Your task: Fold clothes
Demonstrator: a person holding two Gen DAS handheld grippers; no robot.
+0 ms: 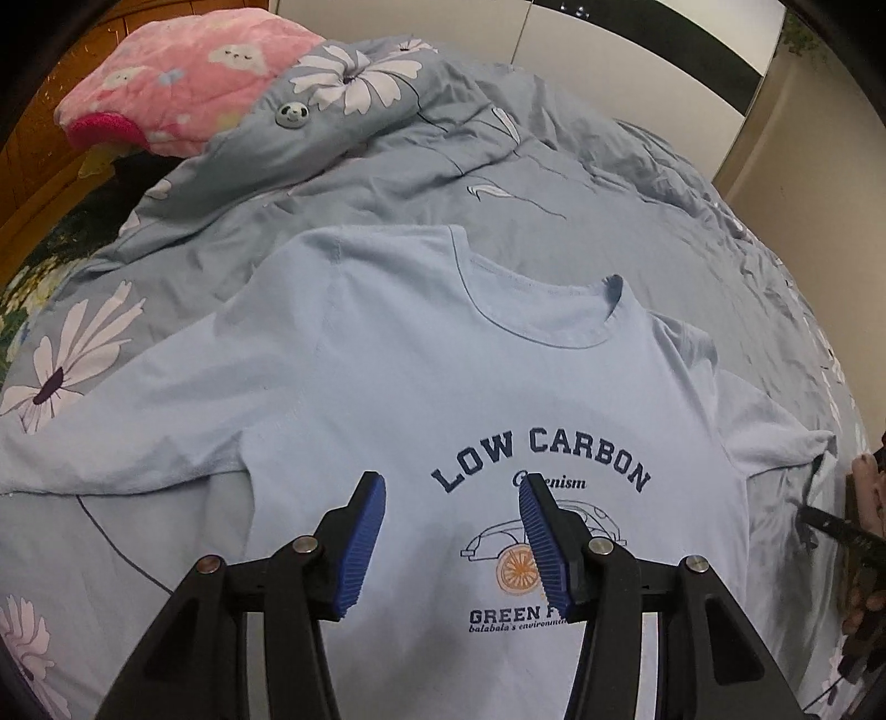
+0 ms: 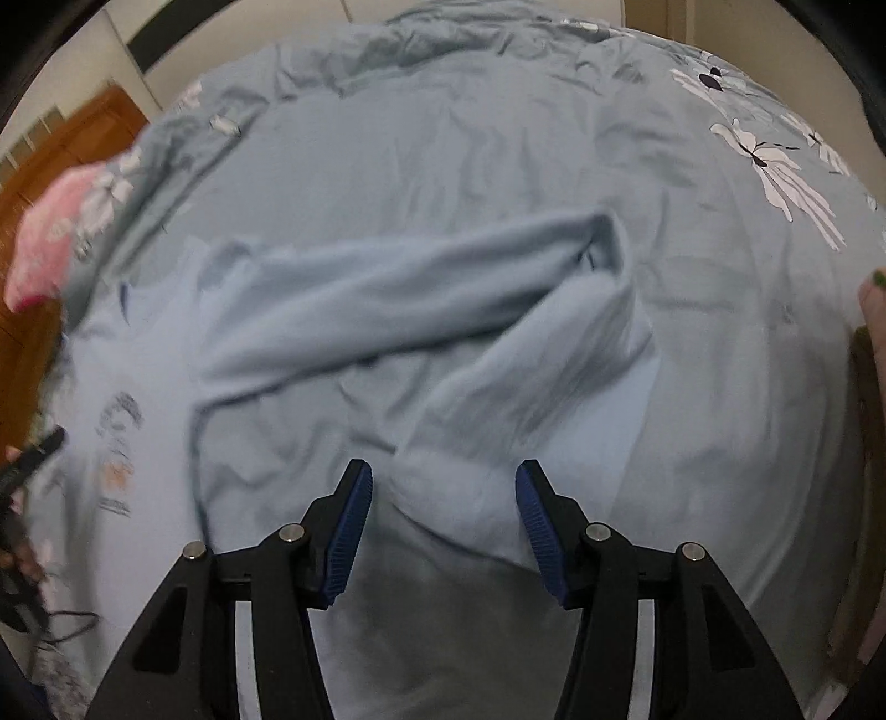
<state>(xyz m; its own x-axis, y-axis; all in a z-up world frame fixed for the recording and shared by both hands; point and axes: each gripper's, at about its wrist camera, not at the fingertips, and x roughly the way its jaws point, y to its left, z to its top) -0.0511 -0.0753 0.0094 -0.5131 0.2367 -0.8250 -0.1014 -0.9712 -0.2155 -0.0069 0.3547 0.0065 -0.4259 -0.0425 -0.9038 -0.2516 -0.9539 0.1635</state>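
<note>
A light blue long-sleeved T-shirt point(image 1: 421, 387) lies face up on the bed, with "LOW CARBON" and a car print on its chest. My left gripper point(image 1: 451, 531) is open and empty, hovering over the chest print. In the right wrist view the shirt's right sleeve point(image 2: 421, 288) lies bunched and folded over the body. My right gripper point(image 2: 443, 520) is open and empty just above the crumpled cuff end point(image 2: 459, 498) of that sleeve. The view is blurred by motion. The right gripper also shows at the right edge of the left wrist view point(image 1: 841, 531).
The bed is covered by a grey-blue duvet with white flowers point(image 1: 581, 183). A pink plush pillow point(image 1: 188, 72) lies at the far left by a wooden headboard point(image 1: 33, 183). A white wardrobe point(image 1: 626, 50) stands behind the bed.
</note>
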